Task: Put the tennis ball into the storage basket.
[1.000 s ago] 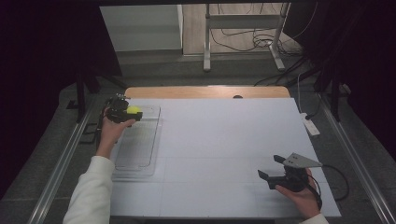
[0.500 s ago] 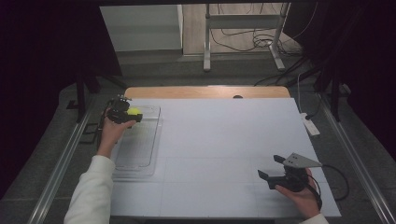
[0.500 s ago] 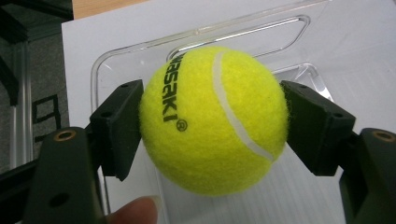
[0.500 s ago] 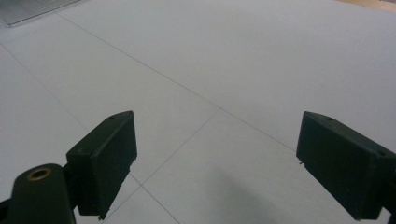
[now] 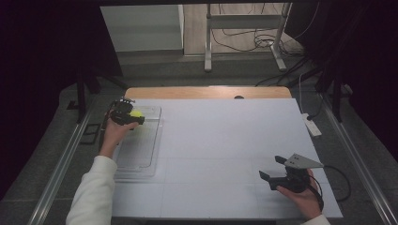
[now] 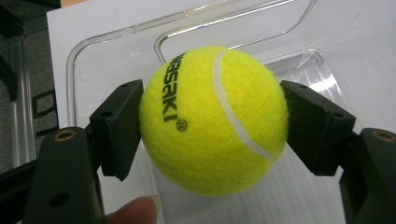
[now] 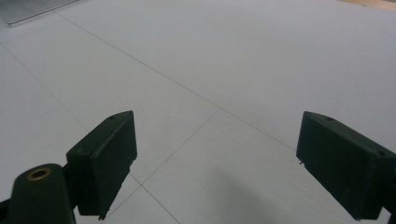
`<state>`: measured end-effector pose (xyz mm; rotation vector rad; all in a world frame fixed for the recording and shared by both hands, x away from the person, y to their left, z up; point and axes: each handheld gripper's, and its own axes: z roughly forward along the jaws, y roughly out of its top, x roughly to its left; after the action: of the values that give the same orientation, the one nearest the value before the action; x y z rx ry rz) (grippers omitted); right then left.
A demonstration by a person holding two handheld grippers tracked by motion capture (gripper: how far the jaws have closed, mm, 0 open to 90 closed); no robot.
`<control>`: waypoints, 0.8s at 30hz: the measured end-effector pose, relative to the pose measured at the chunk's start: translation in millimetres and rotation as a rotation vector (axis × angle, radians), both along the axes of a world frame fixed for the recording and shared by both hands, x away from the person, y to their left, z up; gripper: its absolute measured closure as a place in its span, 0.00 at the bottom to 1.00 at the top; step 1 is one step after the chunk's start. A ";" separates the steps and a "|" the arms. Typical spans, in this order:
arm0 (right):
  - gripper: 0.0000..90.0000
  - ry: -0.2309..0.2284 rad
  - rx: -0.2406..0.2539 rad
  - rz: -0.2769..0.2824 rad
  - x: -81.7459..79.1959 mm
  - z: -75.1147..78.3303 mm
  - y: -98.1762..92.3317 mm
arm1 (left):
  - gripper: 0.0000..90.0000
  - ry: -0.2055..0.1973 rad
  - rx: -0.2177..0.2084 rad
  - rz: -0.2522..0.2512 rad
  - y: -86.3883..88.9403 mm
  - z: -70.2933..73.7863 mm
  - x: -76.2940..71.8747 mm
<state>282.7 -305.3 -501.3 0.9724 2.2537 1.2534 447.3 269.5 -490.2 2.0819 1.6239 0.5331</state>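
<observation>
A yellow tennis ball [image 6: 214, 119] with black lettering sits clamped between the two black jaws of my left gripper [image 6: 212, 121]. In the high view that left gripper [image 5: 133, 115] holds the ball [image 5: 136, 113] above the far end of a clear plastic tray [image 5: 141, 154] at the table's left side. A fingertip shows at the bottom of the left gripper view. My right gripper [image 5: 271, 169] rests near the front right of the white table sheet, and in its own view the right gripper [image 7: 215, 163] stands wide open with nothing between its jaws.
The clear tray's rim [image 6: 74, 60] lies on the white sheet [image 5: 225, 150] beneath the ball. A wooden table edge [image 5: 206, 92] runs along the back. A white power strip [image 5: 311, 124] sits off the right edge, and metal frame legs [image 5: 207, 51] stand beyond the table.
</observation>
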 end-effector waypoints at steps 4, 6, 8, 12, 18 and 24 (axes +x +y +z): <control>0.14 0.001 -0.002 -0.001 0.2 -0.1 -0.1 | 0.30 0.010 0.010 0.000 1.0 -1.9 1.1; 0.14 0.002 -0.003 -0.001 0.2 -0.2 0.0 | 0.30 0.017 0.009 0.001 1.4 -2.8 1.5; 0.14 0.002 -0.003 -0.001 0.3 -0.2 -0.1 | 0.30 0.022 0.006 0.004 1.4 -4.3 2.1; 0.14 0.003 -0.002 0.001 0.3 -0.6 0.2 | 0.30 0.030 0.010 0.003 1.1 -6.3 3.4; 0.14 0.004 -0.005 -0.001 0.4 -0.6 0.1 | 0.30 0.040 0.026 0.001 -1.3 -11.0 5.4; 0.14 0.004 -0.005 0.000 0.5 -0.6 0.0 | 0.29 0.039 0.044 0.003 -3.2 -12.3 6.0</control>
<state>283.2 -305.4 -502.0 0.9741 2.2584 1.2457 453.3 266.3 -502.5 2.1349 1.6514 0.5371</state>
